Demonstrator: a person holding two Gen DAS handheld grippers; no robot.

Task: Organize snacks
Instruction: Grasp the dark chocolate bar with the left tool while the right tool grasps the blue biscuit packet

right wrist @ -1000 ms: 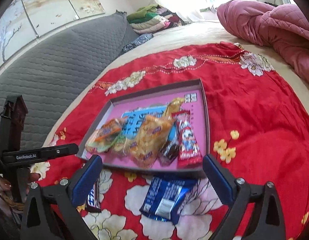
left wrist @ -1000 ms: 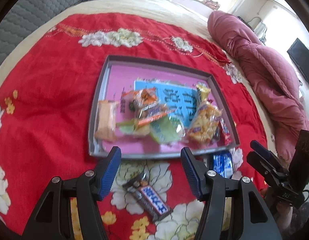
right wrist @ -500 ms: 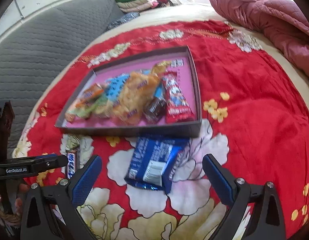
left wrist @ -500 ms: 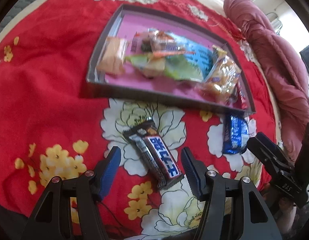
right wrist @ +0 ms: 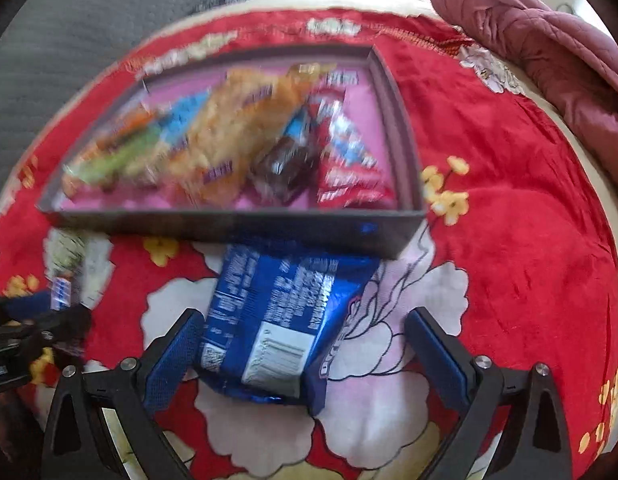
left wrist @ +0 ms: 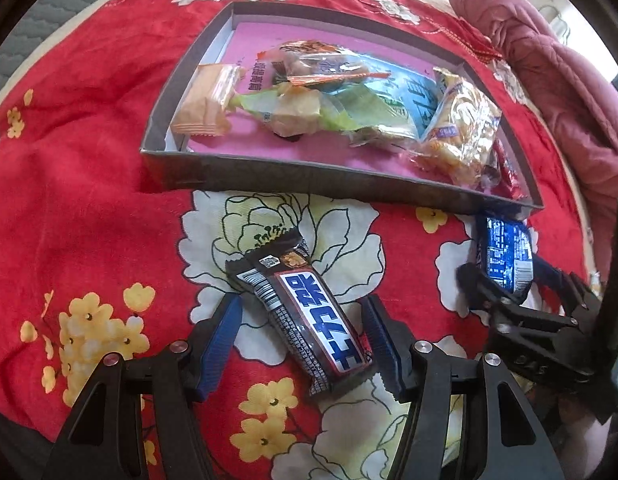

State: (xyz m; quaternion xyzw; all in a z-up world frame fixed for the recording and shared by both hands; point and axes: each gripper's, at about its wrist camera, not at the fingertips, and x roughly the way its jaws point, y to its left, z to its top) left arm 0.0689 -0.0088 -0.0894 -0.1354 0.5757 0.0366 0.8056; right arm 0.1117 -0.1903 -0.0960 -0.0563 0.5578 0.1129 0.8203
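Nearest in the left wrist view, the left gripper (left wrist: 301,336) hangs low over the red flowered blanket (left wrist: 81,200) with its jaws apart, one blue pad on each side of a dark chocolate bar (left wrist: 305,316). The bar lies at a slant on a pale printed flower, and neither pad presses on it.

To the right, the right gripper (right wrist: 305,348) is likewise spread wide, straddling a blue cookie packet (right wrist: 281,320) that lies flat on the blanket. Its left pad is right at the packet's edge, though whether they touch cannot be told; the right pad stands clear.

Just beyond both snacks sits a shallow grey tray (left wrist: 309,178) with a pink floor. The packet's far end reaches the tray's near wall. Inside lie an orange wafer pack (left wrist: 207,106) at the left, green and clear wrappers in the middle, a yellow bag of snacks (left wrist: 461,136) and a red packet (right wrist: 345,152) at the right.

Farthest right lies a bunched pink quilt (right wrist: 541,40).
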